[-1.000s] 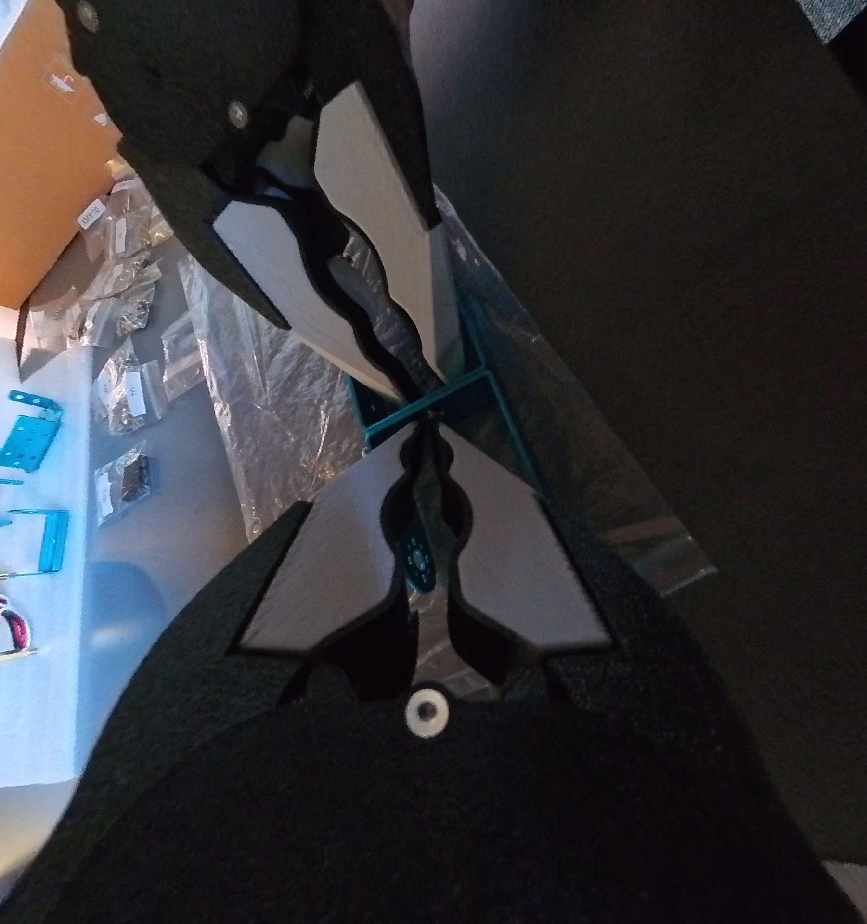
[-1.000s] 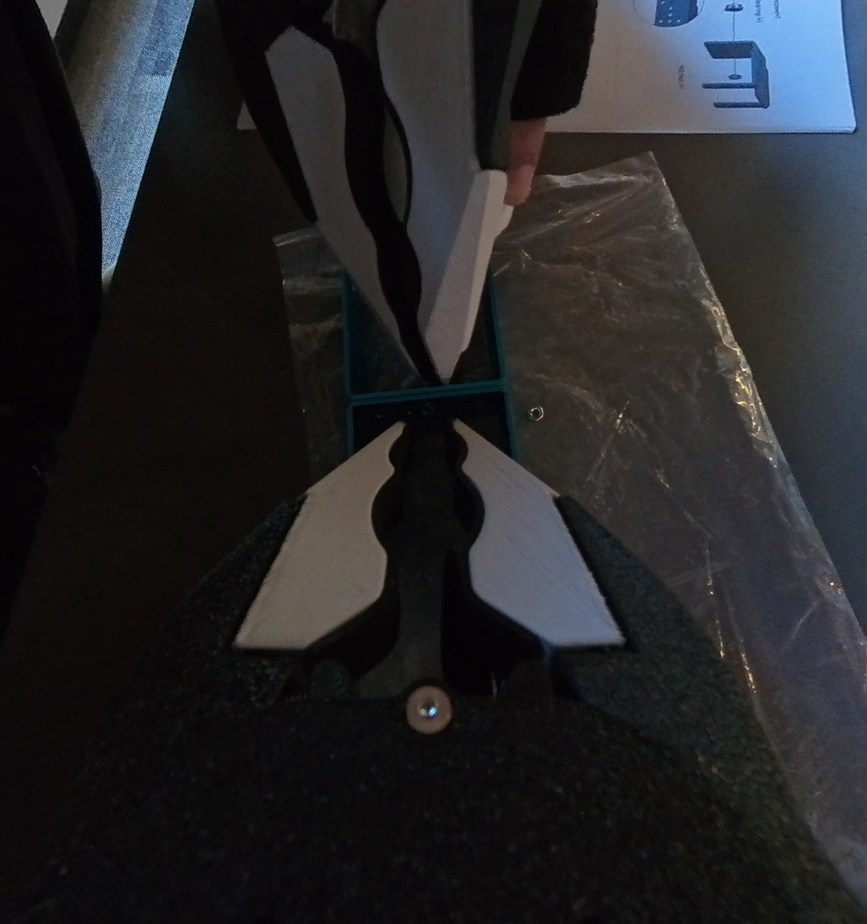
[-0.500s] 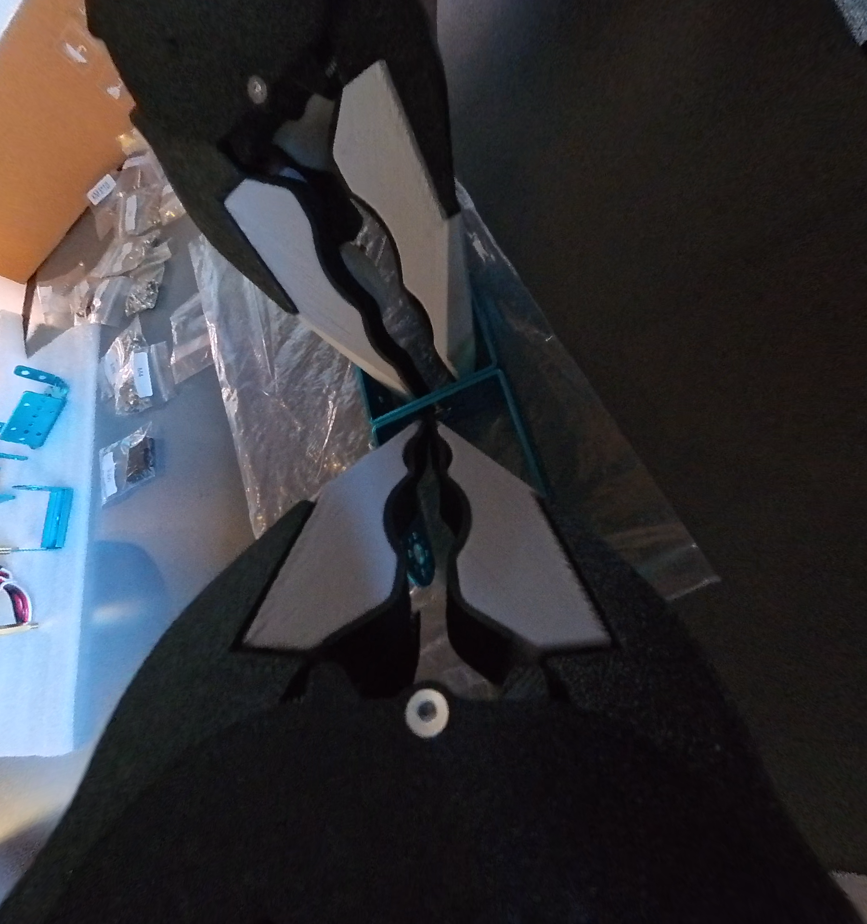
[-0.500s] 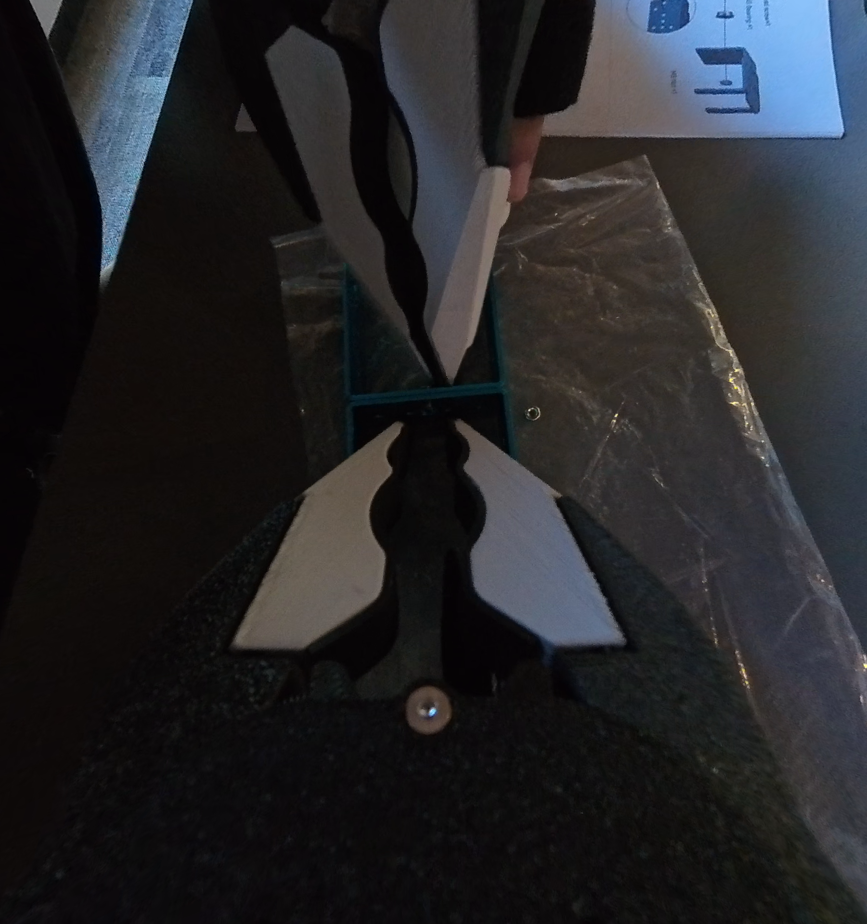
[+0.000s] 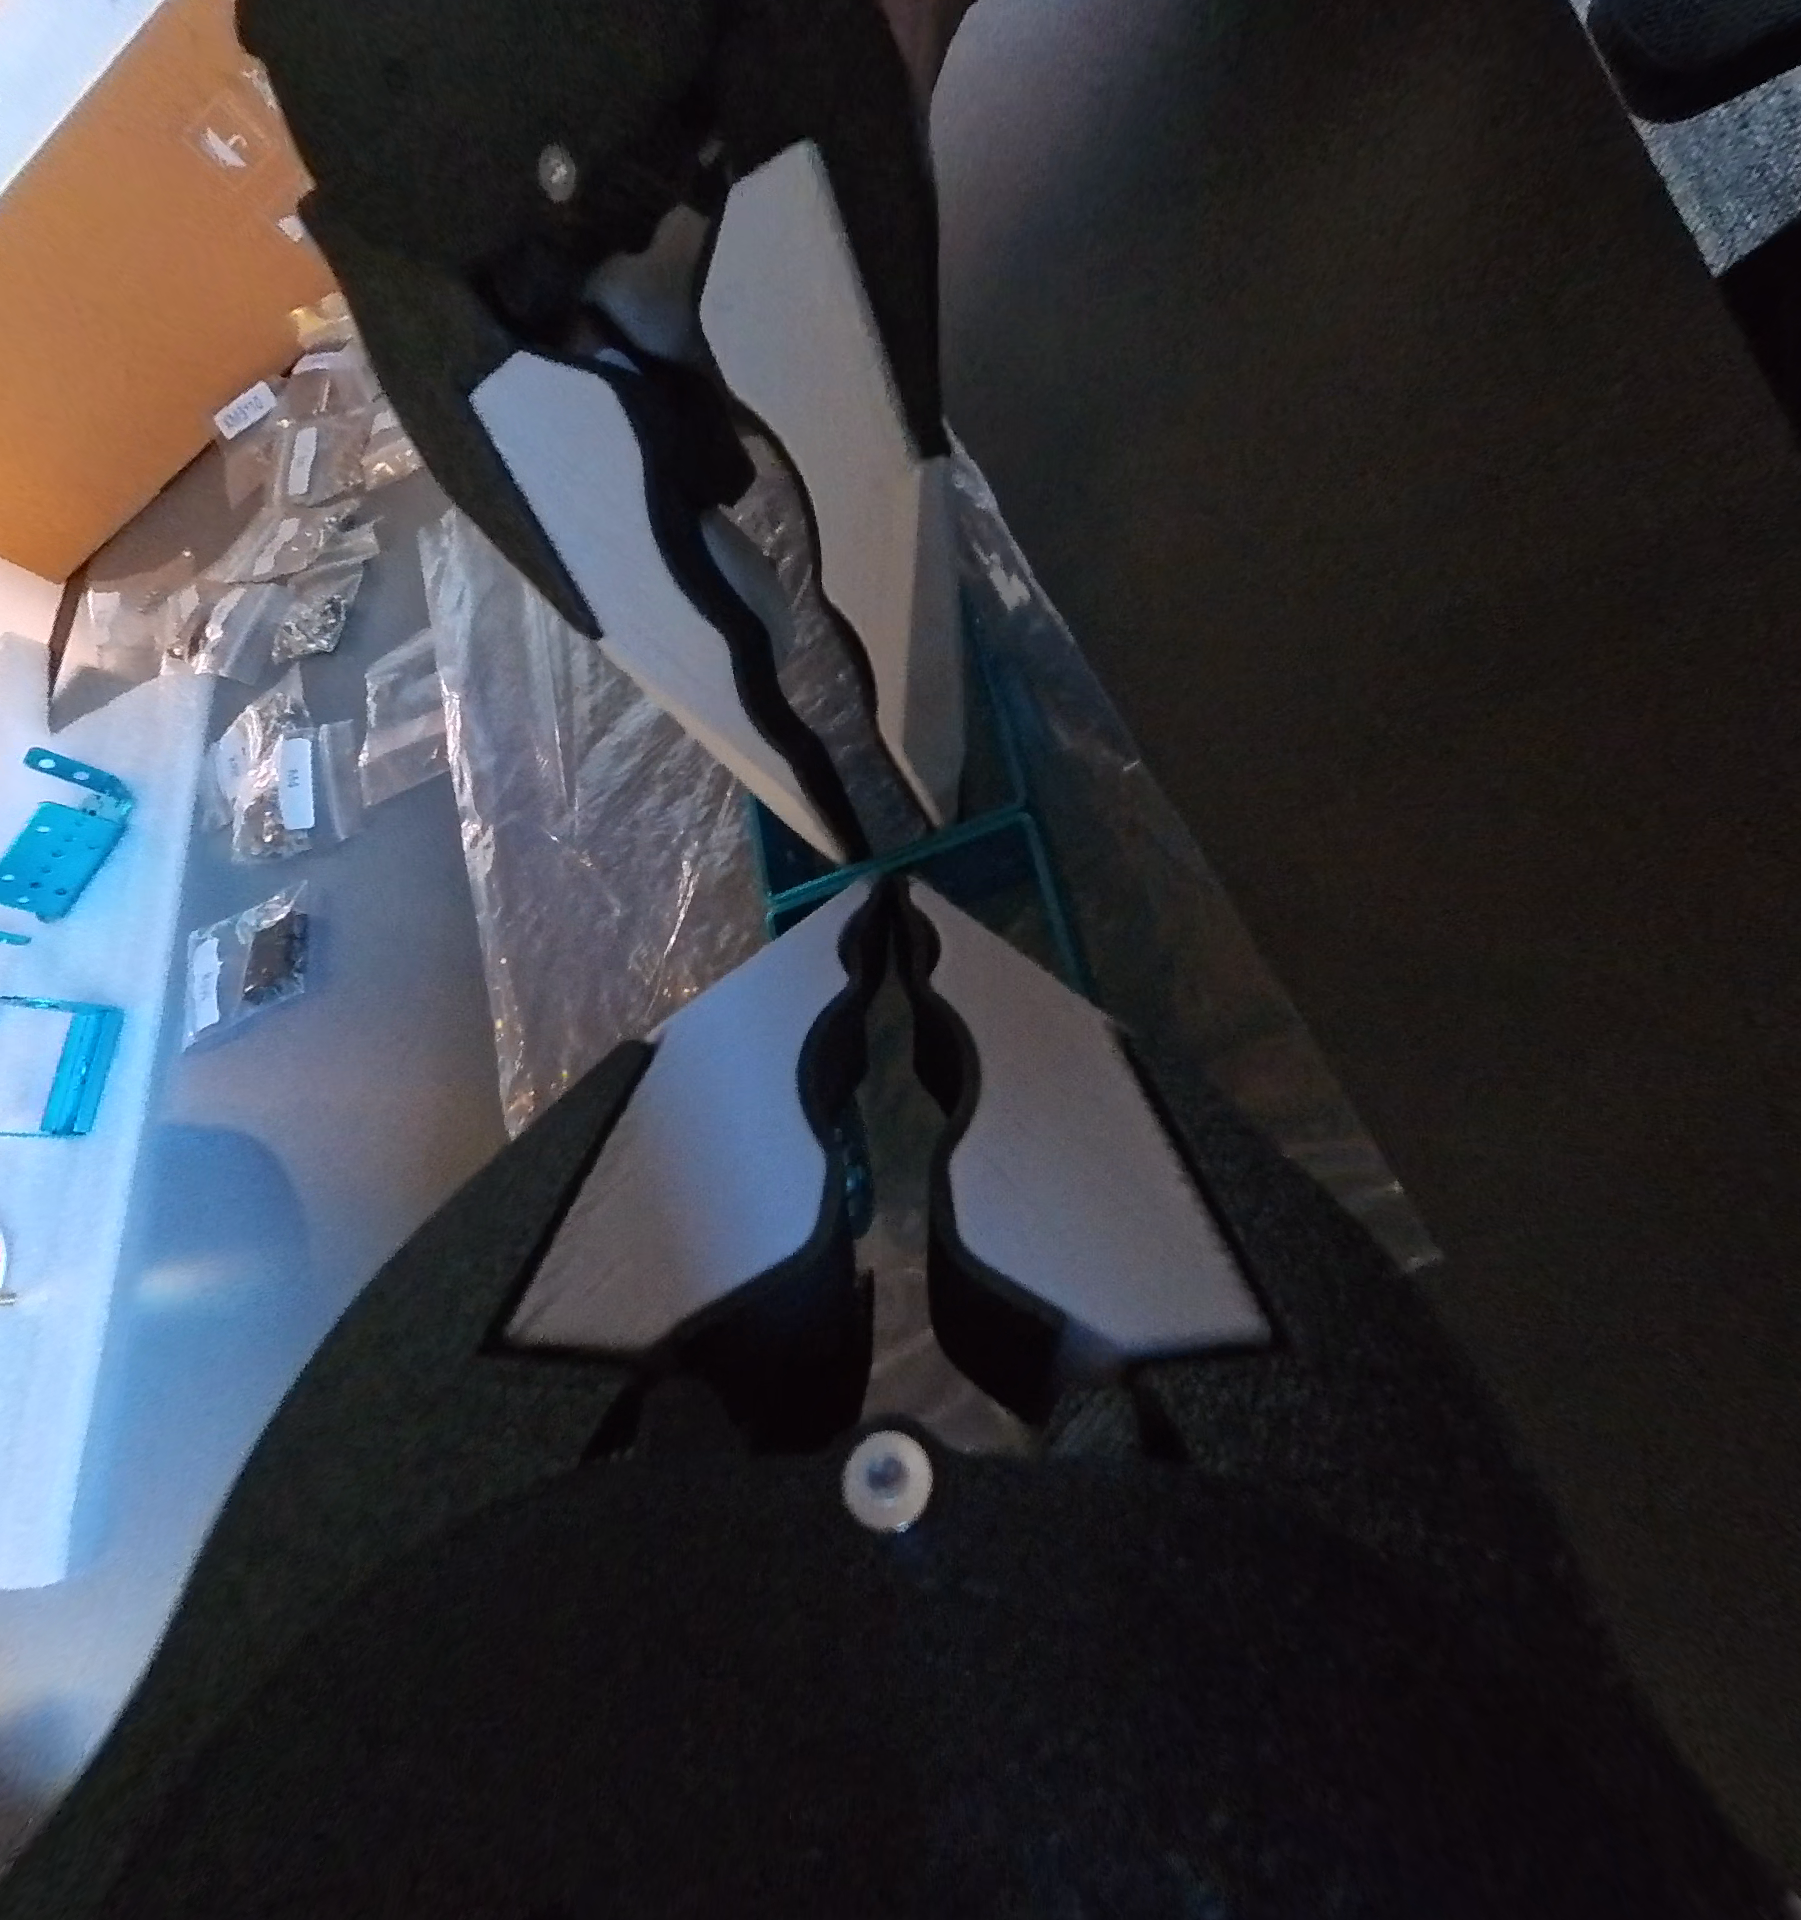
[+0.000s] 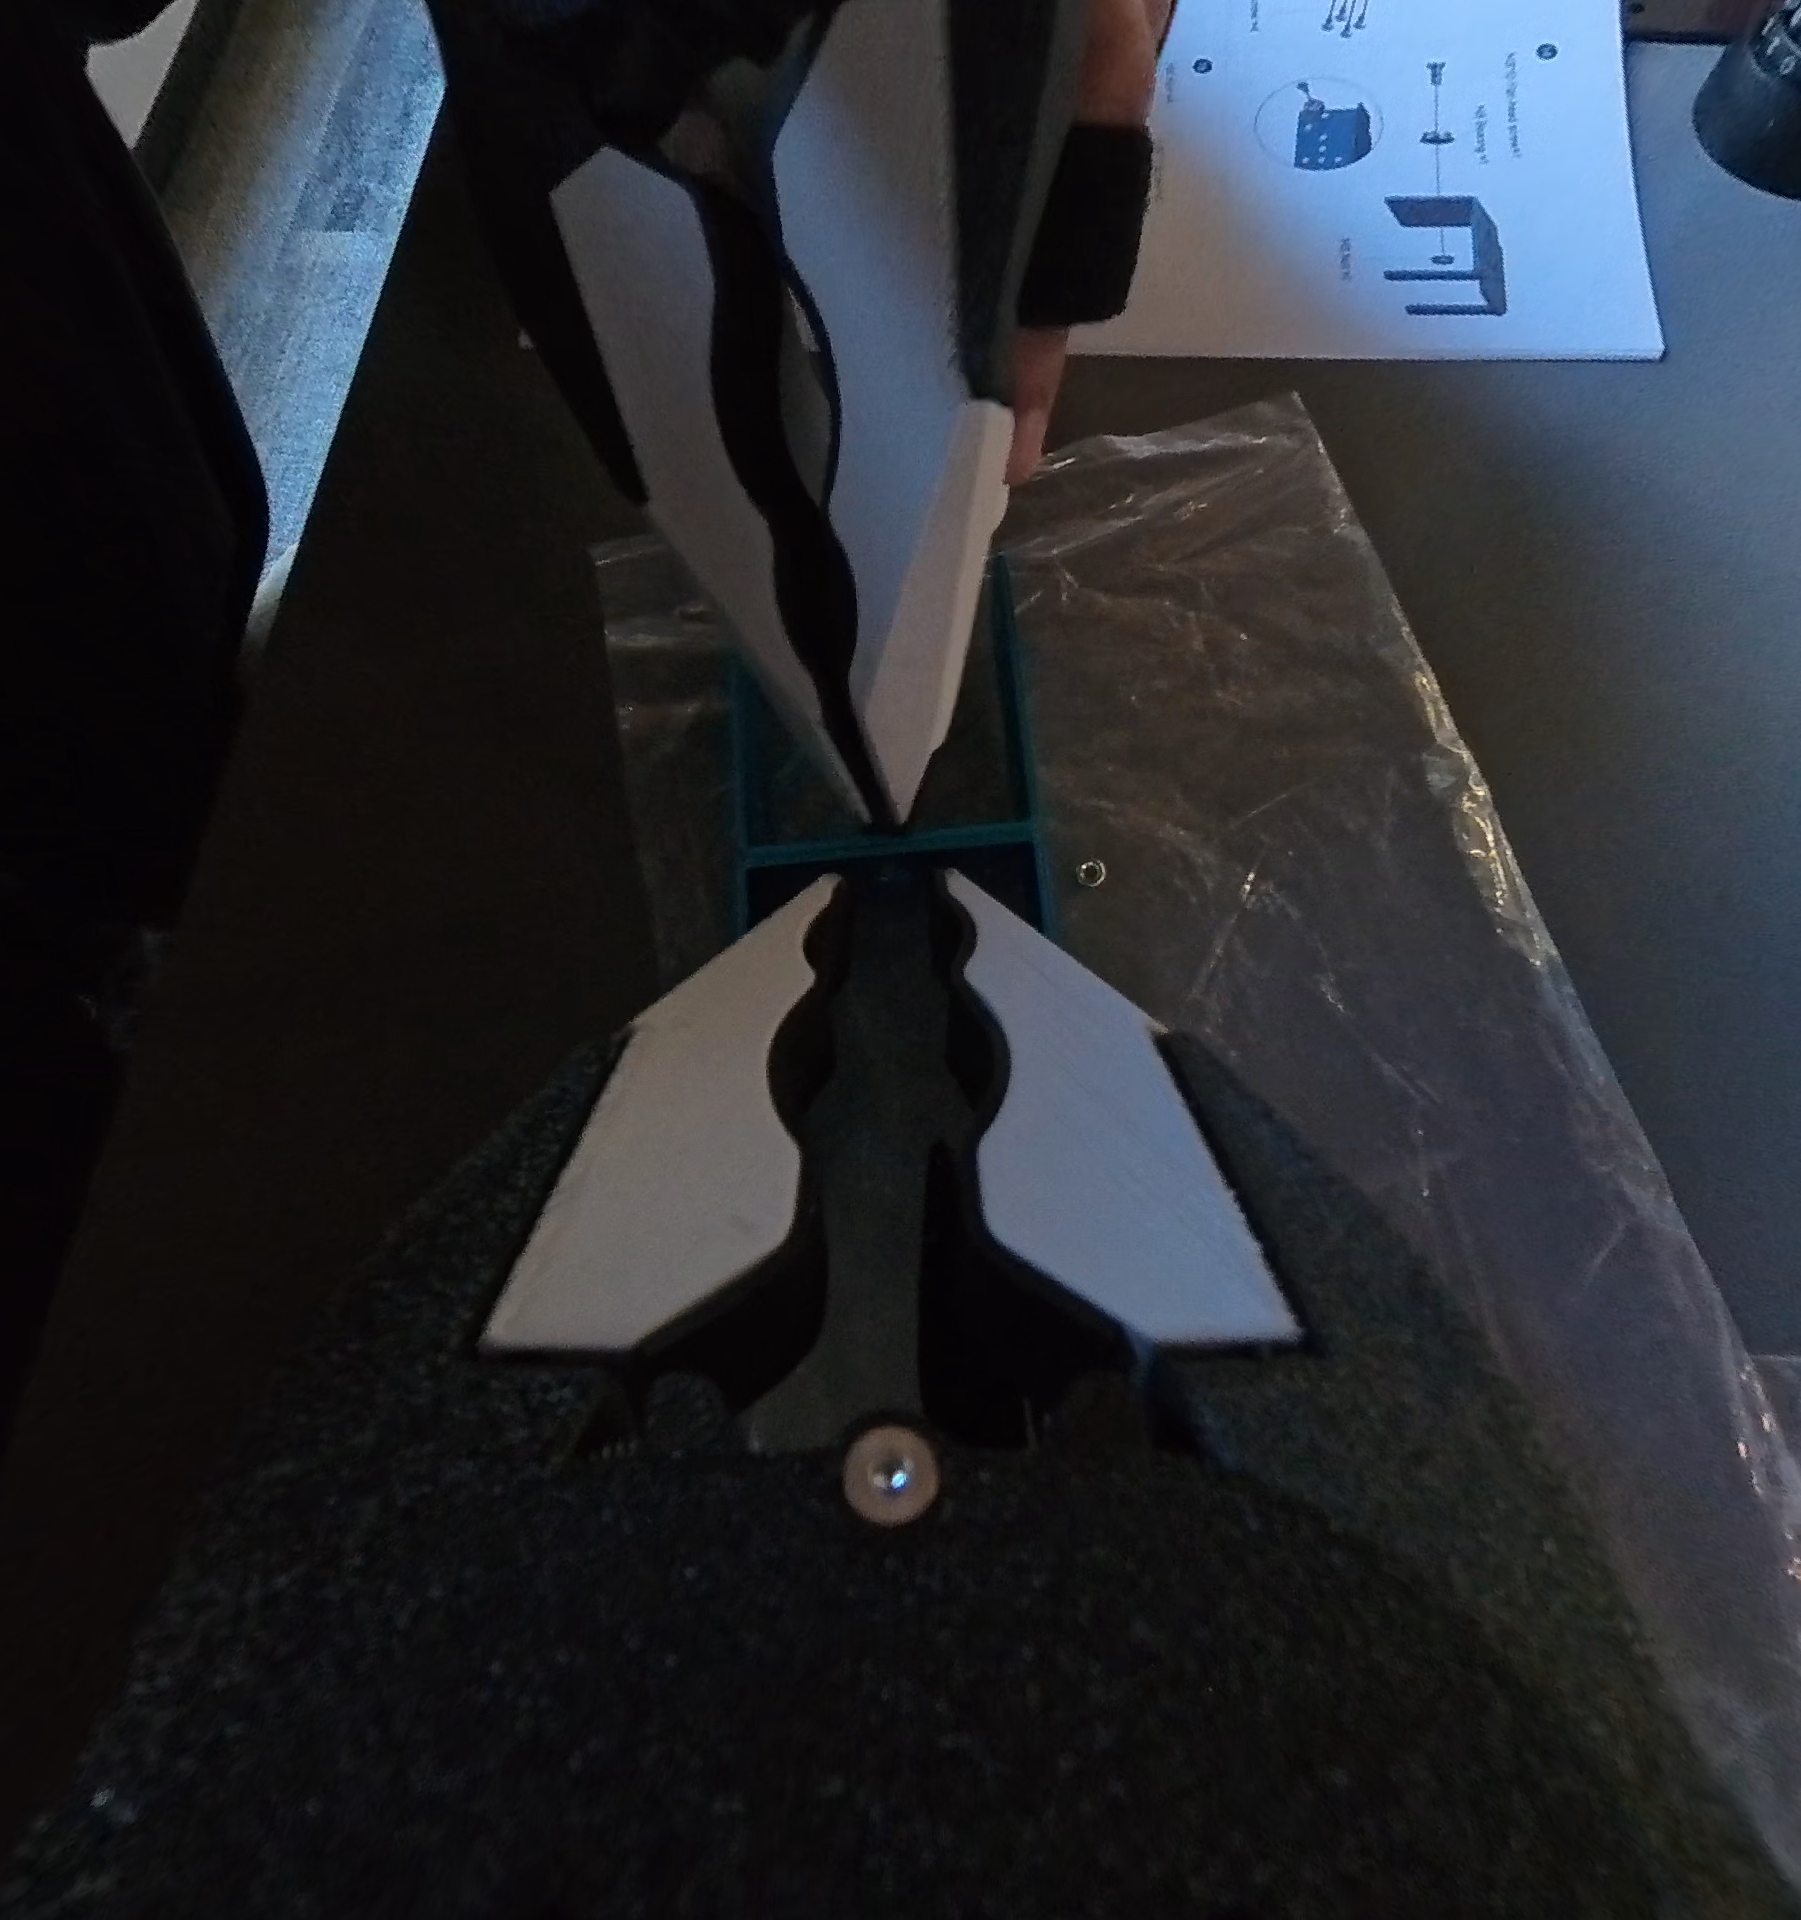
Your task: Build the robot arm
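A teal metal bracket (image 6: pixel 1026 727) with upright side walls and a cross wall lies on a clear plastic bag (image 6: pixel 1291 779) on a dark table. My right gripper (image 6: pixel 891 881) is shut on the cross wall from the near side. My left gripper (image 6: pixel 888 821) comes down from the top of the right wrist view and pinches the same wall from the far side. In the left wrist view my left gripper (image 5: pixel 891 906) is shut on the teal bracket (image 5: pixel 989 831), and the right gripper (image 5: pixel 880 840) meets it tip to tip. A teal part with holes shows between the left fingers.
A white instruction sheet (image 6: pixel 1498 208) lies beyond the bag. A small nut (image 6: pixel 1090 871) sits on the plastic beside the bracket. A cardboard box (image 5: pixel 75 343), small bags of hardware (image 5: pixel 272 790) and a white foam sheet (image 5: pixel 23 1351) with teal brackets lie to the left. My two grippers' fingertips are within a few centimetres of each other.
Both grippers keep their hold on the bracket. The views have shifted slightly, and more of the instruction sheet shows in the right wrist view.
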The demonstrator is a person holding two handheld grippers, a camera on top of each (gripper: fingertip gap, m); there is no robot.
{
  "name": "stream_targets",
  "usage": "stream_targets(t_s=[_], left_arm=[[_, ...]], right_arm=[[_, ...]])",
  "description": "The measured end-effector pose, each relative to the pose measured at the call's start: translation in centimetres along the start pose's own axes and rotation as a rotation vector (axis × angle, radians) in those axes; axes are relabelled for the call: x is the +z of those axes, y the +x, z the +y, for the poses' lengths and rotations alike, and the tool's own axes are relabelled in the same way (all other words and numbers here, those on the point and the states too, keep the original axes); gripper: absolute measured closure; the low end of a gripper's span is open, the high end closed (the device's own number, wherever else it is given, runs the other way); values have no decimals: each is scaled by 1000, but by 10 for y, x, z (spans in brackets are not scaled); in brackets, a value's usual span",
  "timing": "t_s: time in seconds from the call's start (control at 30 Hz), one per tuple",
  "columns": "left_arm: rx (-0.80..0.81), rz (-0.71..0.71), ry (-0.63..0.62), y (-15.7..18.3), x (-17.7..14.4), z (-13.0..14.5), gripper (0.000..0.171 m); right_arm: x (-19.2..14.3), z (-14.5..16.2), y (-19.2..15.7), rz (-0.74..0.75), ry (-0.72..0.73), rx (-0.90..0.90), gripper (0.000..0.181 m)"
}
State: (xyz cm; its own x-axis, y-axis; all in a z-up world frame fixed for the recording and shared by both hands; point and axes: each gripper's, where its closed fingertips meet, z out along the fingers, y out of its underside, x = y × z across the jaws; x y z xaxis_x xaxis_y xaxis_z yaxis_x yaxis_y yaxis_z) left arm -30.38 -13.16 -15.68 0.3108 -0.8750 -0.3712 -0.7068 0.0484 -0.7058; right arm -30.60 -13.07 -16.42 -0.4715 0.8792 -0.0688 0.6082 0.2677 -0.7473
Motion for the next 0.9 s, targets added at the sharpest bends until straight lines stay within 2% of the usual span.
stream_targets(t_s=[0.2, 0.63, 0.8, 0.9], left_arm=[[-40, -8, -5, -3, -6, 6, 171], [-40, -18, -27, -1, 3, 7, 171], [-98, -64, -72, -5, -4, 13, 171], [-203, -190, -62, -20, -26, 9, 169]], right_arm=[[-2, 2, 0, 2, -6, -2, 168], [4, 2, 0, -1, -24, -2, 169], [-2, 1, 0, 16, -15, -11, 166], [-19, -10, -2, 22, 75, 7, 165]])
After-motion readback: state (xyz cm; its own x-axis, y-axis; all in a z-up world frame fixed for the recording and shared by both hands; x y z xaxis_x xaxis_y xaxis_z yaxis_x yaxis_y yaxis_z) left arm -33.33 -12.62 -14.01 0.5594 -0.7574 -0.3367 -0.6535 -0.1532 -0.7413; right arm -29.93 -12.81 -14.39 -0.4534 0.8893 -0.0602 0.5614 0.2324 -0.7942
